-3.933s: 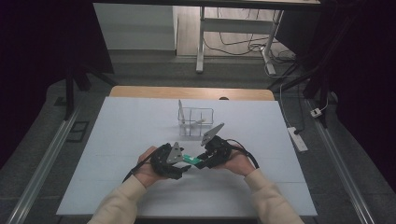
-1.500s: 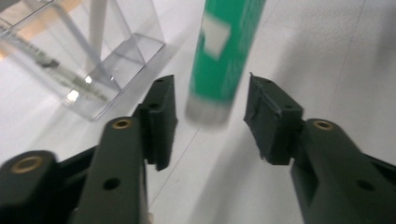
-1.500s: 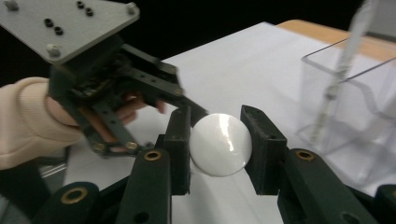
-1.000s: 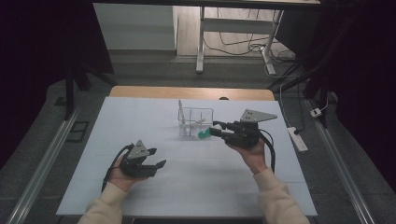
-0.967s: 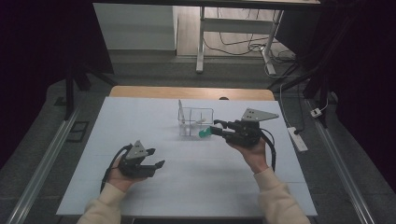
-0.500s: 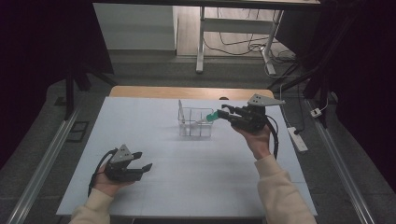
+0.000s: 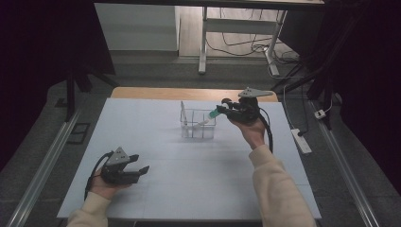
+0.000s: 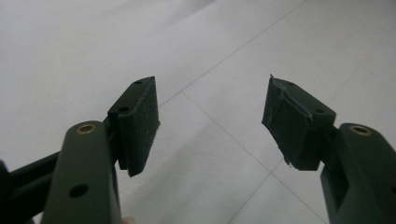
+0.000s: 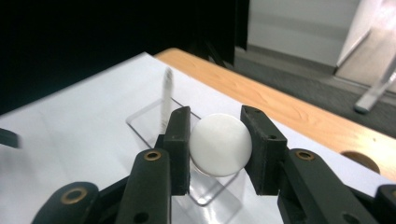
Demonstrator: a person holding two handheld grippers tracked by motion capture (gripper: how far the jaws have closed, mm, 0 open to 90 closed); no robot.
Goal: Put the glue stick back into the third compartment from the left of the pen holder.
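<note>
My right gripper [image 7: 226, 110] is shut on a green and white stick-like item [image 7: 213, 114], held at the right rim of a clear compartment box [image 7: 198, 128] at the table's back middle. The item's white tip slants down into the box. In the right gripper view its round white end [image 9: 220, 144] sits pinched between the jaws of that gripper [image 9: 218, 140], above the clear box [image 9: 140, 123]. A thin white stick [image 7: 183, 112] stands upright in the box's left part. Open and holding nothing, my left gripper [image 7: 140, 162] rests near the front left, over bare tabletop [image 8: 210, 123].
The white table top [image 7: 198, 179] has a wooden strip [image 7: 142, 92] along its far edge. A power strip [image 7: 301, 140] lies on the floor to the right, and a metal rail [image 7: 47, 156] runs along the left. Desk legs [image 7: 203, 42] stand behind.
The right gripper has carried the green and white item from the table's middle up and back to the clear box. The left gripper has drawn away to the front left and stands open.
</note>
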